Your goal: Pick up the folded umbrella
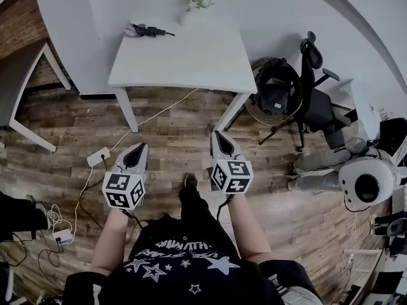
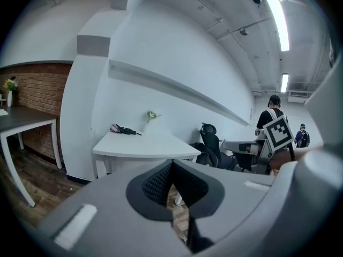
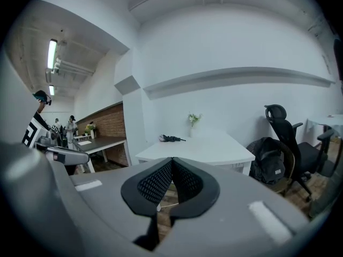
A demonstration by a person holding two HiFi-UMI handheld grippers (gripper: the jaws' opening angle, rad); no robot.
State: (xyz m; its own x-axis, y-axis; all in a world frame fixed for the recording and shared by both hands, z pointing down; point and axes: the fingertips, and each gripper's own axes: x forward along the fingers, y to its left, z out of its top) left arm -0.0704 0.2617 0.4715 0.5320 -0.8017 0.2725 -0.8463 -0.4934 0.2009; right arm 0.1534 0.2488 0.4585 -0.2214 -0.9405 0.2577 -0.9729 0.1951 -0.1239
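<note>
The folded dark umbrella [image 1: 147, 30] lies at the far left corner of a white table [image 1: 184, 59], also seen small as the umbrella [image 2: 124, 129] and the umbrella [image 3: 170, 138] in the gripper views. My left gripper [image 1: 135, 151] and right gripper [image 1: 220, 138] hover over the wooden floor, well short of the table. Both have their jaws closed together with nothing between them. The left gripper [image 2: 171, 170] and the right gripper [image 3: 172, 167] point toward the table.
A small plant in a white vase [image 1: 194, 5] stands at the table's back edge. A black office chair [image 1: 315, 88] and a round chair with a backpack [image 1: 275, 91] stand right of the table. Cables and a power strip [image 1: 96, 157] lie on the floor at left. A dark desk [image 1: 19, 75] is far left.
</note>
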